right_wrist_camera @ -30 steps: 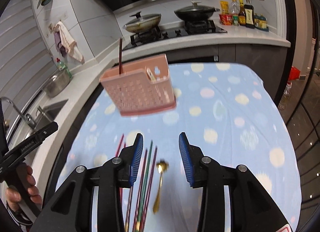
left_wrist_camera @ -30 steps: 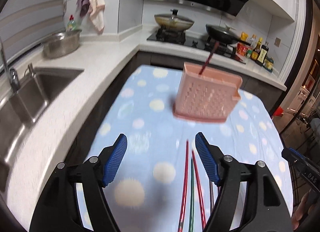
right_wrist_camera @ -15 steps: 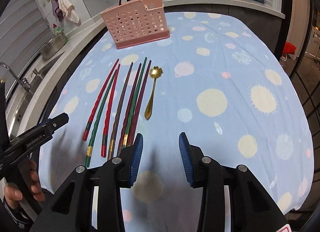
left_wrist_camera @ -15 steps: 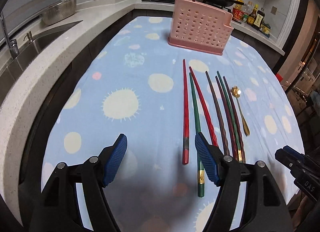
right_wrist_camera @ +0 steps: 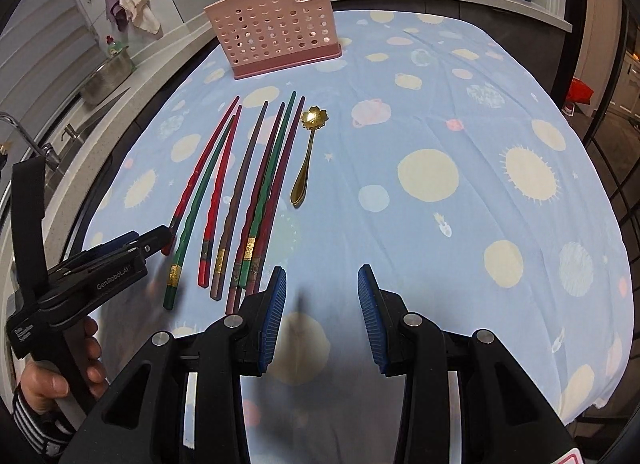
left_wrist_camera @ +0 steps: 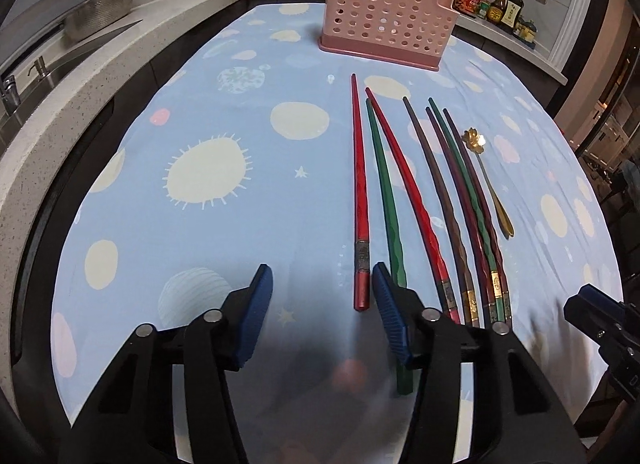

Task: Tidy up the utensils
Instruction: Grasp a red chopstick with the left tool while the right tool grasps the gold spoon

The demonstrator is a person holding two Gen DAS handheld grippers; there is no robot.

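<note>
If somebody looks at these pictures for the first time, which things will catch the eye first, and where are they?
First, the row of chopsticks, red, green and brown, lying side by side on the blue dotted tablecloth, with a gold spoon at their right. Behind them stands a pink holder with one dark chopstick in it. The left gripper is closing around the end of the leftmost red chopstick.

Chopsticks (right_wrist_camera: pixel 236 188) beside gold spoon (right_wrist_camera: pixel 307 152)

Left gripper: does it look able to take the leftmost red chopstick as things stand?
Probably yes. The left gripper is closing with the leftmost red chopstick end just inside its right finger; nothing blocks it, though the green chopstick lies close.
</note>
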